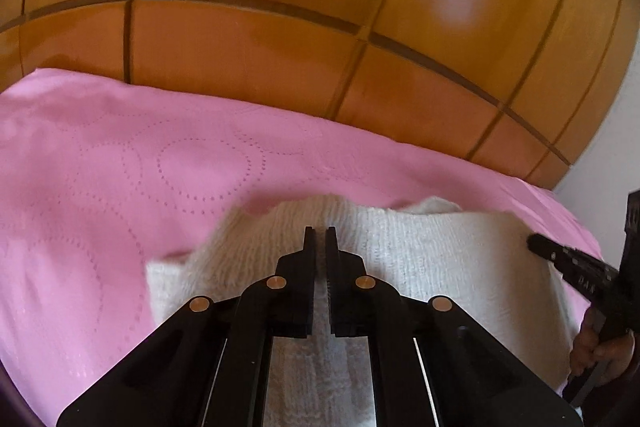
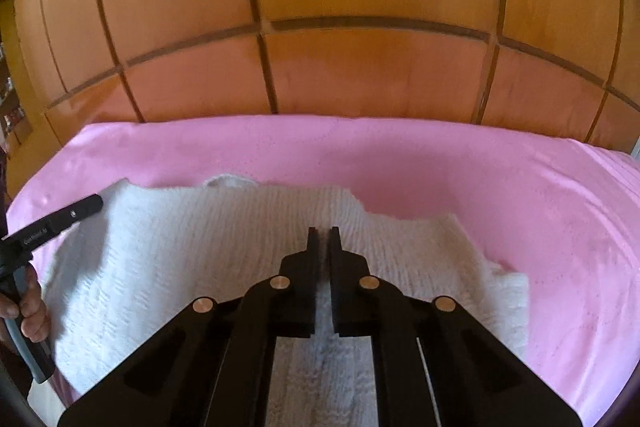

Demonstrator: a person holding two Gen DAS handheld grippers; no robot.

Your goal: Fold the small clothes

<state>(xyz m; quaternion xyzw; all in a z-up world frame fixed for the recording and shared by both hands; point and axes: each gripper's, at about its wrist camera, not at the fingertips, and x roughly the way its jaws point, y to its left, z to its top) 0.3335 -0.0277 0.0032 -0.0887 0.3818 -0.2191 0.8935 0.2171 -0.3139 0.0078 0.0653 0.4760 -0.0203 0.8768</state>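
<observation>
A: What is lying on the bed?

B: A white, chunky-knit woollen garment (image 2: 208,259), spread flat on a smooth pink bedspread with a dotted circle pattern (image 1: 120,167). In the right wrist view it fills the near middle of the bedspread, with a scalloped far edge and a corner running off to the right.

A: And behind the bed?

B: A padded orange-brown headboard of square panels with darker seams (image 2: 360,7) rises along the far edge of the bedspread in both views.

A: How does the left gripper (image 1: 320,233) stand?

B: Its two black fingers are drawn almost together, with only a narrow slit between the tips, and no fold of cloth shows in that slit. It hangs over the garment (image 1: 420,259) near the far edge. Whether the tips touch the wool I cannot tell.

A: The right gripper (image 2: 323,233)?

B: The same: black fingers nearly closed, a thin gap, nothing visibly pinched, poised over the middle of the knit.

A: Can each see the other?

B: Yes. In the left wrist view the right one enters from the right edge, one black finger (image 1: 560,255) reaching over the garment's right side, with the person's hand (image 1: 600,351) on the handle. In the right wrist view the left one's finger (image 2: 68,215) comes in from the left, held by a hand (image 2: 34,307).
</observation>
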